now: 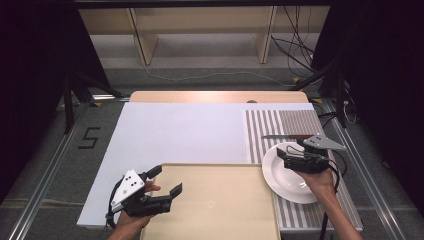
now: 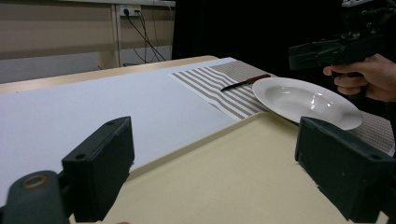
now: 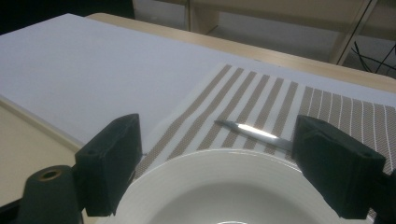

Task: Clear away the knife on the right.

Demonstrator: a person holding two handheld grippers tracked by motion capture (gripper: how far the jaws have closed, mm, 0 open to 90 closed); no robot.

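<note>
So going left to right: the left gripper (image 1: 166,182) hovers over the near left corner of the beige tray (image 1: 220,210), jaws spread wide with nothing between them. In the left gripper view you just see bare tray surface between the two black jaws, so it's released and idle as far as I can tell.

Middle of the table is just the white sheet (image 1: 180,132), nothing on it.

Over on the right there's a striped placemat (image 1: 280,122) with a white plate (image 1: 287,177) sitting on it, its left edge right up against the tray. The right gripper (image 1: 283,152) hangs above the far part of the plate, jaws also open and empty. In the right gripper view the plate's far rim sits between the jaws, and the knife (image 3: 254,133) lies on the placemat just beyond it.

My read: this is the approach step, right gripper lining up on either the plate rim or the knife past it. The next move probably needs it to drop lower and commit to one of them before closing.

Hard to make out: the knife handle is hidden behind the right jaw in that view, and the gripper covers part of it from above. The tray's near edge is cut off at the bottom.
</note>
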